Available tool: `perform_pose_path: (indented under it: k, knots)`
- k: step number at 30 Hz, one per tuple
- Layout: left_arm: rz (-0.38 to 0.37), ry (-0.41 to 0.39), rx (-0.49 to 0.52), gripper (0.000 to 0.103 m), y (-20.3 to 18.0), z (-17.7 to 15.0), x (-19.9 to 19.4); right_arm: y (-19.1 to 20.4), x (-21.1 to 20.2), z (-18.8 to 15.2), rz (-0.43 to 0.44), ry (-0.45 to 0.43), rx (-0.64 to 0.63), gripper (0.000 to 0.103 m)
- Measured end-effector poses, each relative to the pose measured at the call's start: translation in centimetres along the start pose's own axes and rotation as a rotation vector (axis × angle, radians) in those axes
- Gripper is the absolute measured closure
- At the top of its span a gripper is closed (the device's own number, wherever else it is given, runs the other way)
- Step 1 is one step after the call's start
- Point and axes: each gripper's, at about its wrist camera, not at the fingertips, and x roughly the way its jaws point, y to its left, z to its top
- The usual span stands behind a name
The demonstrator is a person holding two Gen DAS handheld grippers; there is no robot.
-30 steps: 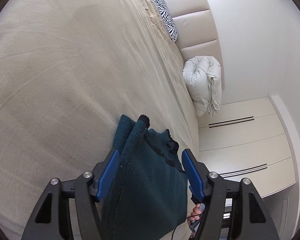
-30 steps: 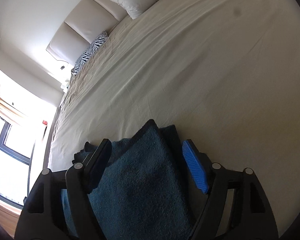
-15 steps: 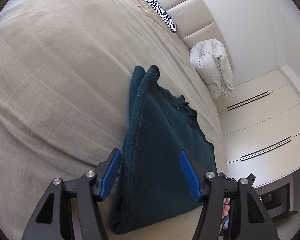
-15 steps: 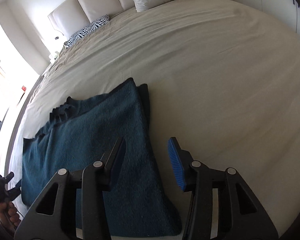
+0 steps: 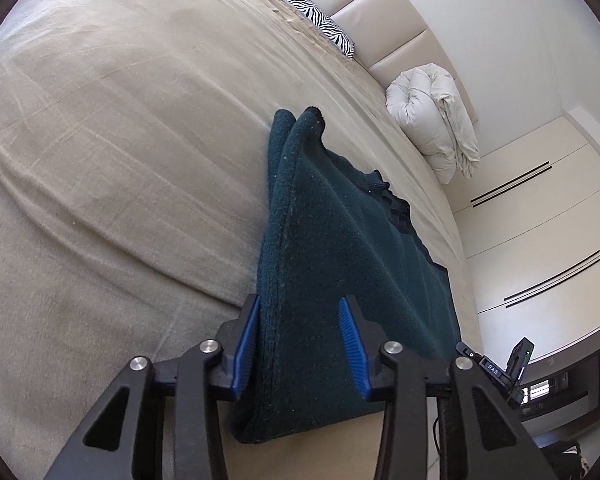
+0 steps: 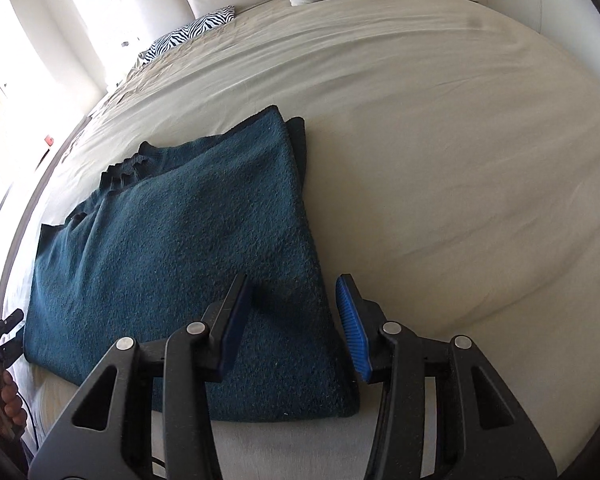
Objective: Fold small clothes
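Teal sweater [image 5: 340,280] folded flat on bed [image 5: 100,160]. Left gripper [image 5: 300,312] fingers closing, straddling its left edge, pads look apart. Right gripper [image 6: 296,292] fingers closing over right edge, not clamped.

Left claw [image 5: 300,344] straddles folded teal sweater [image 5: 340,260] lying on bed [image 5: 120,140].

The teal sweater [image 6: 172,248], hanging a second ago, now lies folded on the bed [image 6: 460,140]. Both claws, left claw [image 5: 300,344] and right claw [image 6: 296,320], have just been closing (sweater between each).
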Motion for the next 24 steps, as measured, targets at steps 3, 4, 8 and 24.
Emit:
perform_pose_path:
  k: [3, 4, 8, 24]
  knots:
    - [0.040, -0.008, 0.025, 0.072, -0.3, -0.4, -0.1, 0.0, -0.1, 0.0, -0.008, -0.010, -0.006, 0.069]
    - [0.049, -0.012, 0.034, 0.072, -0.5, -0.5, -0.1, 0.0, -0.3, -0.1, -0.011, -0.013, -0.007, 0.068]
    - [0.096, -0.023, 0.089, 0.072, -1.4, -0.9, -0.1, -0.2, -0.4, -0.3, -0.007, -0.013, -0.006, 0.070]
    - [0.175, -0.035, 0.164, 0.091, -2.3, -1.1, 0.6, 0.0, -2.1, -0.9, -0.070, -0.056, -0.032, 0.098]
